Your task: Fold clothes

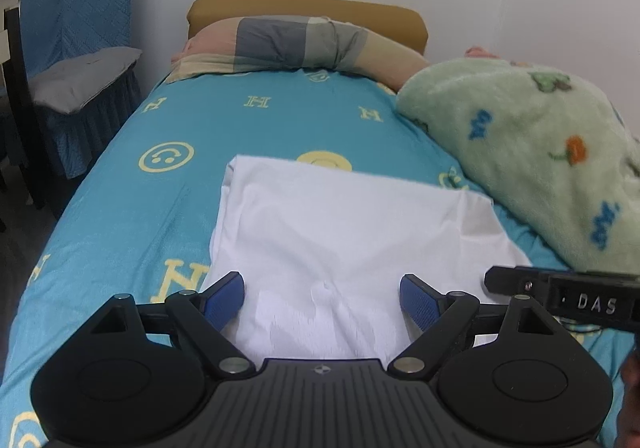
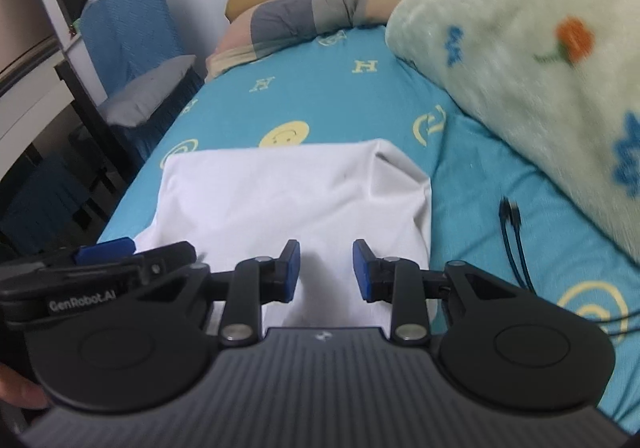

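A white garment (image 1: 340,224) (image 2: 280,187) lies folded into a rough rectangle on the teal bedsheet (image 1: 280,127). My left gripper (image 1: 322,284) hovers over its near edge, blue pads (image 1: 224,300) spread wide with only flat cloth between them. My right gripper (image 2: 326,248) is over the garment's near right part, jaws narrowed to a small gap. A shadowed ridge of white cloth shows in that gap, and the pads (image 2: 292,268) do not visibly press on it. Each gripper shows at the edge of the other's view: right gripper (image 1: 520,282), left gripper (image 2: 106,250).
A green fleece blanket (image 1: 540,151) (image 2: 520,47) is heaped along the bed's right side. A patchwork pillow (image 1: 288,43) lies at the headboard. A blue-covered chair (image 1: 80,27) stands left of the bed. A dark cable (image 2: 514,240) lies right of the garment.
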Demonstrator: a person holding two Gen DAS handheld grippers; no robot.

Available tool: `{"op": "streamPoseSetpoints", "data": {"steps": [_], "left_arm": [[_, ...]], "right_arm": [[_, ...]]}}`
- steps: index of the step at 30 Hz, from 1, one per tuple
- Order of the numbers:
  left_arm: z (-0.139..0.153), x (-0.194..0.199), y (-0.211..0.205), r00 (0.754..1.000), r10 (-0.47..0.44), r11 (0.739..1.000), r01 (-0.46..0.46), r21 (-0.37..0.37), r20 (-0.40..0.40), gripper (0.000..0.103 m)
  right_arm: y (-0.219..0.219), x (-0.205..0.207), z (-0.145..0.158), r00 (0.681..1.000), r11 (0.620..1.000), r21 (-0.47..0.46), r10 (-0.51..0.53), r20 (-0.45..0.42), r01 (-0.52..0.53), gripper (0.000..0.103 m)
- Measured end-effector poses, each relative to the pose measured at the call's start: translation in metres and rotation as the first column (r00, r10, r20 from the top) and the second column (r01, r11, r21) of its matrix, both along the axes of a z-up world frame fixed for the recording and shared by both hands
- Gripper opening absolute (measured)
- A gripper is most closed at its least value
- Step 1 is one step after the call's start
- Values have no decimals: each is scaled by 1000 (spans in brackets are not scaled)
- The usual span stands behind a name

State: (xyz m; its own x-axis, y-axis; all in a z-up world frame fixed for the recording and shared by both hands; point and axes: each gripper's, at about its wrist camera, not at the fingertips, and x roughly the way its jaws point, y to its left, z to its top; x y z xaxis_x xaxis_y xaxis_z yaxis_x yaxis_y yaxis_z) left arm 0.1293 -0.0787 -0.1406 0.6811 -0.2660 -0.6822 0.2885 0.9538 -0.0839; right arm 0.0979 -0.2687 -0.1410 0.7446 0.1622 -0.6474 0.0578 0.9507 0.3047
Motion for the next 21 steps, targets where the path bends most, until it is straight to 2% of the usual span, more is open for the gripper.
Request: {"op": "streamPoseSetpoints", "data": {"steps": [5, 8, 12, 15, 17, 18, 19, 21], "left_arm": [[-7, -2, 1, 999, 15, 1000, -15, -7, -35, 87], [-5, -4, 4, 999, 21, 1000, -22, -21, -46, 87], [7, -14, 14, 996, 42, 996, -47, -70, -75, 87], [20, -24, 24, 992, 56, 989, -71, -130, -111, 87], [31, -36, 37, 986, 75, 964, -109, -242, -146, 90], [34, -41, 44, 983, 76, 947, -124, -295, -168, 92], [37, -45, 49, 978, 77, 928, -140, -344, -192, 92], [34, -50, 56, 966, 72, 896, -171, -409, -247, 93]], "right_arm": [[8, 5, -17, 998, 1000, -18, 5, -60, -6, 33], [6, 4, -23, 998, 1000, 8, -8, -64, 8, 33], [-4, -3, -15, 997, 993, 105, -54, -59, 60, 34], [-9, -12, -2, 995, 987, 126, -95, -43, 100, 36], [-15, -20, 7, 991, 977, 165, -136, -17, 137, 51], [-19, -25, 12, 987, 967, 199, -160, 0, 156, 71], [-23, -30, 15, 984, 954, 249, -175, 20, 165, 86], [-31, -39, 21, 979, 924, 343, -200, 47, 172, 87]]}}
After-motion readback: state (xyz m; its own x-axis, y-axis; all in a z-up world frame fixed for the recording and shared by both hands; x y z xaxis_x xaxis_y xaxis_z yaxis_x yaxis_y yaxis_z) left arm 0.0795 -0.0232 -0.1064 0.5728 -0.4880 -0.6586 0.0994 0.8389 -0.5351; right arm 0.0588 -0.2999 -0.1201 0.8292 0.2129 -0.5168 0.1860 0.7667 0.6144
